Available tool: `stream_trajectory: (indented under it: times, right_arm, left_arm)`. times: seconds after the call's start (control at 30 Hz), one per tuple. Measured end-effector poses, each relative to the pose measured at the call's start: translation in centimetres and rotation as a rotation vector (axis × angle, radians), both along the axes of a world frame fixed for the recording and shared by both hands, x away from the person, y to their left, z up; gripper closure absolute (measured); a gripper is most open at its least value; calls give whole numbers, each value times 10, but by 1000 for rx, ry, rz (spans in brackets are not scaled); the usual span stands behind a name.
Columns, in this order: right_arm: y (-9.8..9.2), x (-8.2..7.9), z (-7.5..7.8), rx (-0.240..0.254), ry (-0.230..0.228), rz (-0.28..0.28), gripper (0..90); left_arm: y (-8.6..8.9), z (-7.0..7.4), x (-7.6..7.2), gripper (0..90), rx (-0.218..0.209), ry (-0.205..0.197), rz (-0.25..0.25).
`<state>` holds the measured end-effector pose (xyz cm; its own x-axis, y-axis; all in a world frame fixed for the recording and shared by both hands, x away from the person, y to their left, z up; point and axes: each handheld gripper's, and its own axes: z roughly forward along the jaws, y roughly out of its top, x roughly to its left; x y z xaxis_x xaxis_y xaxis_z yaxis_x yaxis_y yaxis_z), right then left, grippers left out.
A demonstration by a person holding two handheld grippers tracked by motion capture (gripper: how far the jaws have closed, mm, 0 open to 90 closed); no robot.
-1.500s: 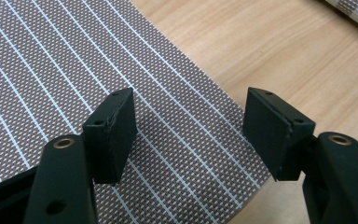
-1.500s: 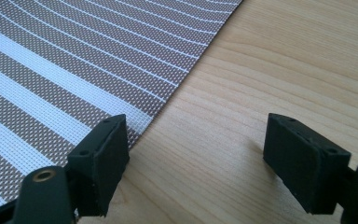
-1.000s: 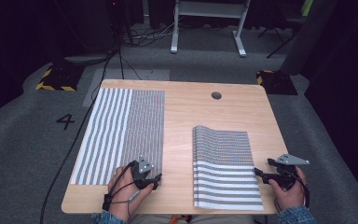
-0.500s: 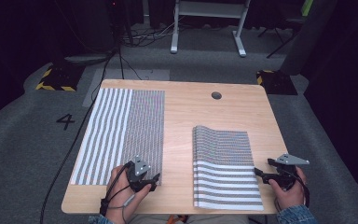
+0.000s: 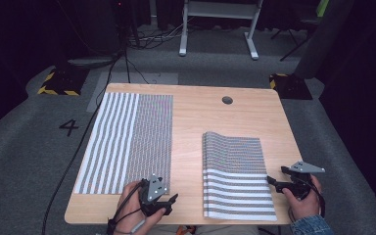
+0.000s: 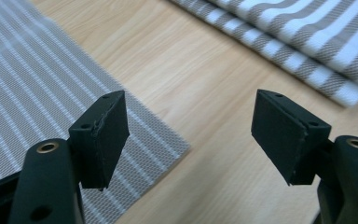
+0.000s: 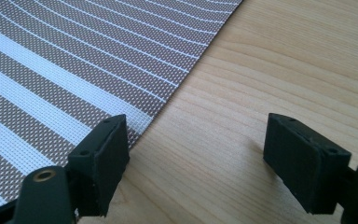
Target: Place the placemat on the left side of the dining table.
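A grey-and-white striped mat [image 5: 127, 142] lies flat on the left half of the wooden table [image 5: 196, 122]. A stack of several similar striped mats [image 5: 235, 171] sits on the right half, its far end curled up. My left gripper [image 5: 169, 203] is open just off the flat mat's near right corner [image 6: 168, 144], nothing between its jaws; the stack [image 6: 307, 42] lies beyond it. My right gripper [image 5: 270, 179] is open at the stack's right edge [image 7: 51, 70], one jaw over the mat edge, the other over bare wood.
A round cable hole [image 5: 227, 100] sits near the table's far edge. Bare wood runs between the flat mat and the stack. Grey carpet floor, cables [image 5: 127, 54] and a white desk frame [image 5: 218, 29] lie beyond the table.
My left gripper has shifted slightly toward the table's near edge by the flat mat's corner. The right gripper and both mats have stayed put.
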<state>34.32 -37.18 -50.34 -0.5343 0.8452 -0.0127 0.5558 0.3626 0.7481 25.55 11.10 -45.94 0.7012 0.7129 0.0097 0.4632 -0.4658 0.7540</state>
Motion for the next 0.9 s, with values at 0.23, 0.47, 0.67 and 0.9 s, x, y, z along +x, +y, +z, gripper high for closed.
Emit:
stream_trajectory:
  times: [0.23,0.47,0.67,0.9]
  right_arm:
    - [0,0,0,0,0,0,223]
    - [0,0,0,0,0,0,223]
    - [0,0,0,0,0,0,223]
    - [0,0,0,0,0,0,223]
  left_arm:
    - [-19,-12,-5,285,-38,4,-105]
    - [-40,-32,-5,295,-13,11,-167]
    - [-51,-43,-5,280,20,12,-179]
    - [-57,-55,-3,240,-69,22,-171]
